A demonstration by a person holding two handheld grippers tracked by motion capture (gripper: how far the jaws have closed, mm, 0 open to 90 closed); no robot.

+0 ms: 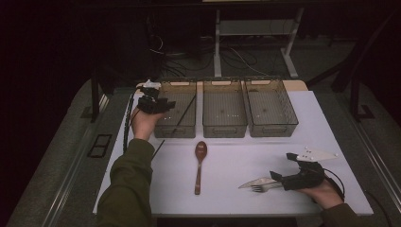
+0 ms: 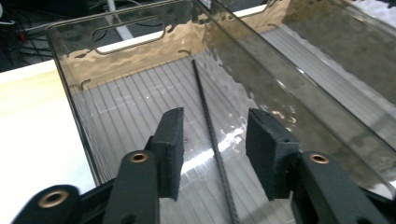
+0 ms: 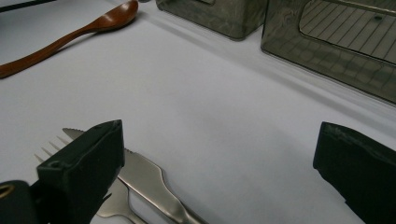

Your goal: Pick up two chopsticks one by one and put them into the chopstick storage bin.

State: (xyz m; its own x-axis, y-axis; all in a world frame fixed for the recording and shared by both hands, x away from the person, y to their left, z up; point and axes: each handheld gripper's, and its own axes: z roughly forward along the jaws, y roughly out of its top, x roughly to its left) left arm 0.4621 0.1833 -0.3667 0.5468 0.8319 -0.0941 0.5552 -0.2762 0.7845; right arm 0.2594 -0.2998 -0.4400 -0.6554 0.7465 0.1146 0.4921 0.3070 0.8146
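My left gripper (image 1: 165, 104) (image 2: 214, 128) hangs over the left clear bin (image 1: 176, 128) (image 2: 128, 51), open. A thin black stick (image 1: 182, 113) (image 2: 200, 86) runs between the pads without touching either and lies slanted in that bin. At the table's front right, my right gripper (image 1: 275, 178) (image 3: 219, 140) rests low, open wide. Just beyond its left jaw, a metal knife (image 1: 254, 182) (image 3: 144, 175) and a fork (image 1: 261, 188) (image 3: 114, 203) lie side by side on the white tabletop. A brown wooden spoon (image 1: 199, 165) (image 3: 70, 37) lies lengthwise at the middle front.
A middle bin (image 1: 224, 128) (image 3: 219, 16) and a right bin (image 1: 273, 128) (image 3: 336, 51) stand beside the left one along the back of the table (image 1: 227, 198). Table legs and cables show on the dark floor beyond.
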